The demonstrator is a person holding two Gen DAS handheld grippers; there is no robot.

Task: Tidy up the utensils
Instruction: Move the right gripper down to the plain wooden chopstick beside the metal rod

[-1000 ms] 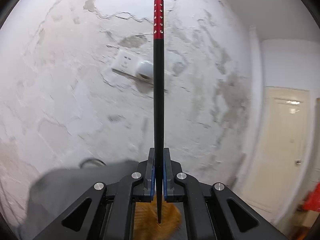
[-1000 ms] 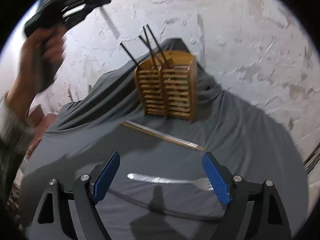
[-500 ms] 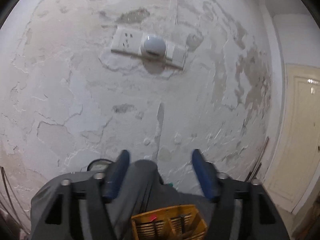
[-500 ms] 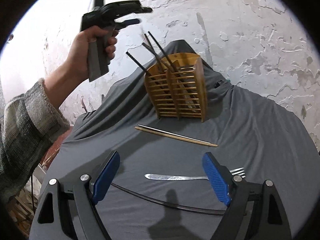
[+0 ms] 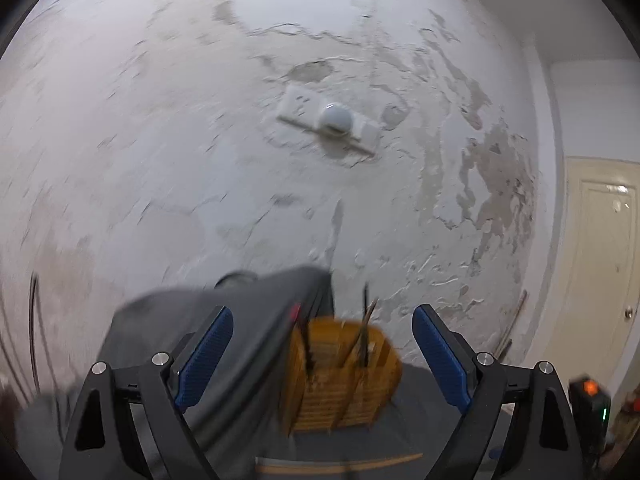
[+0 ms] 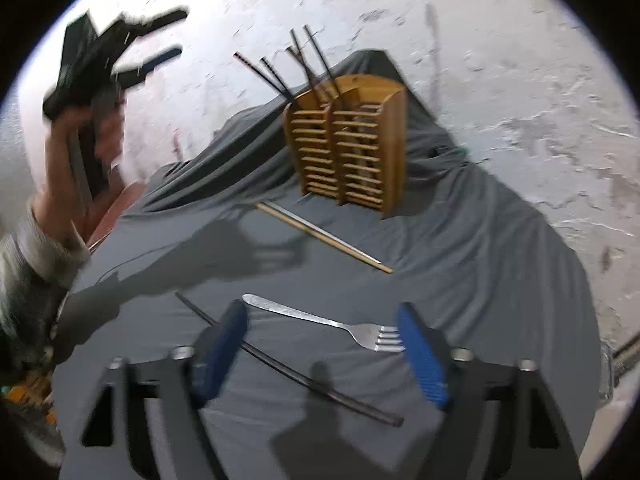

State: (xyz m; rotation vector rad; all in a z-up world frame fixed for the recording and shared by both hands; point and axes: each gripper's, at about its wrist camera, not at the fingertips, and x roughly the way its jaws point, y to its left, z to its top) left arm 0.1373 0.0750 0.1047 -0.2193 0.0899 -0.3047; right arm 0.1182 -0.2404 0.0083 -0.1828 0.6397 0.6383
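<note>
Now the fork [image 6: 336,326] lies near on the grey-clothed counter [image 6: 480,248], tines right, between the right gripper's [image 6: 320,344] spread, closing jaws (not touching). A black chopstick [image 6: 288,372] crosses just nearer. Farther off stands the wooden holder [image 6: 352,148] with chopsticks; the left gripper [image 5: 320,356], just opened wide, holds nothing.

I can read no text, label, brand or number anywhere from either of my wrist views; the blur leaves nothing legible on any surface.
</note>
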